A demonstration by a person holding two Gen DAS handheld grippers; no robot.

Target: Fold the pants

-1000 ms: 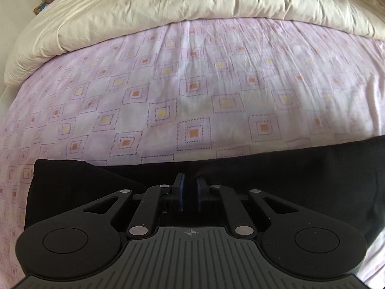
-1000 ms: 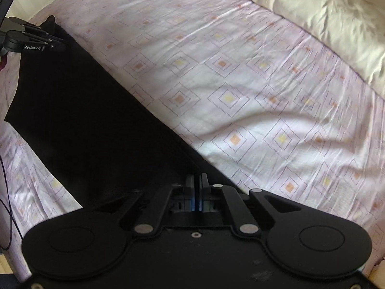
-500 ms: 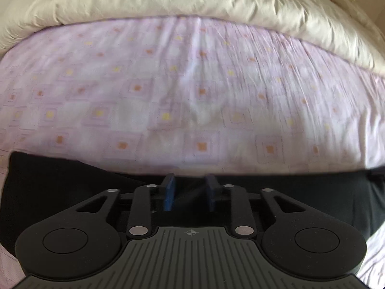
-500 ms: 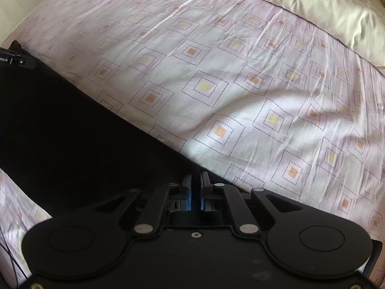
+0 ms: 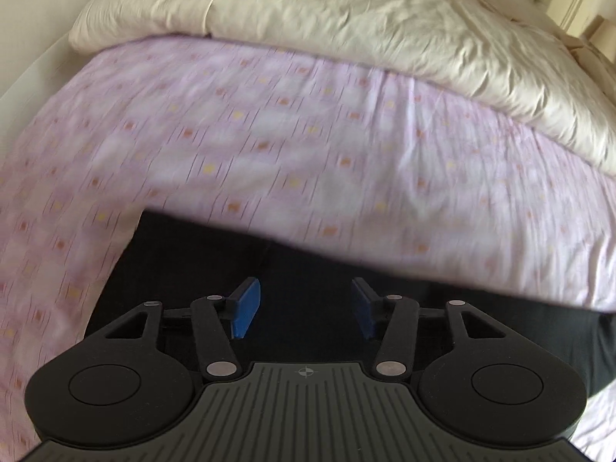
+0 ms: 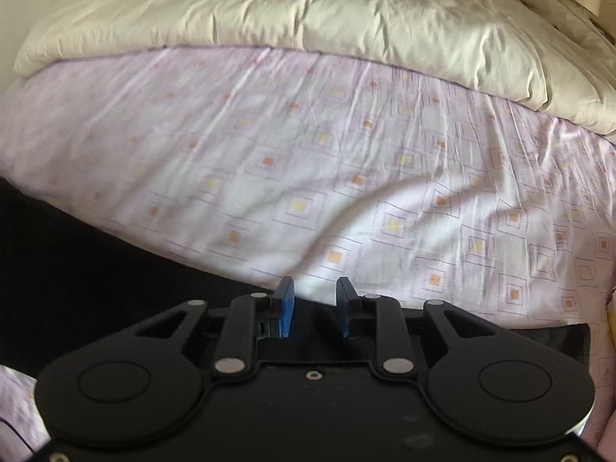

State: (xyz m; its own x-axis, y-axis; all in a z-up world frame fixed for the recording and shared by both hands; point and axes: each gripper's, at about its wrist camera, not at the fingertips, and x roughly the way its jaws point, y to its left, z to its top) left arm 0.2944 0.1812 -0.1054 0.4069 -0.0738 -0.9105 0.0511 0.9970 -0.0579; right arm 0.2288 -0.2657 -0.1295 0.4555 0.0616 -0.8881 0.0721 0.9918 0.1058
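Both pairs of fingers have spread since a second ago, when we held them pinched on the cloth. Our left gripper (image 5: pixel 304 308) now has its blue-padded fingers (image 5: pixel 245 308) wide apart above the black fabric pants (image 5: pixel 184 269), gripping nothing. Our right gripper (image 6: pixel 315 310) is parted less widely, at the pants' (image 6: pixel 77 269) edge. From 9 to 3 o'clock the pants lie flat on the pink square-patterned bed sheet (image 6: pixel 346 192); a crumpled cream duvet (image 5: pixel 346 19) sits at 12.
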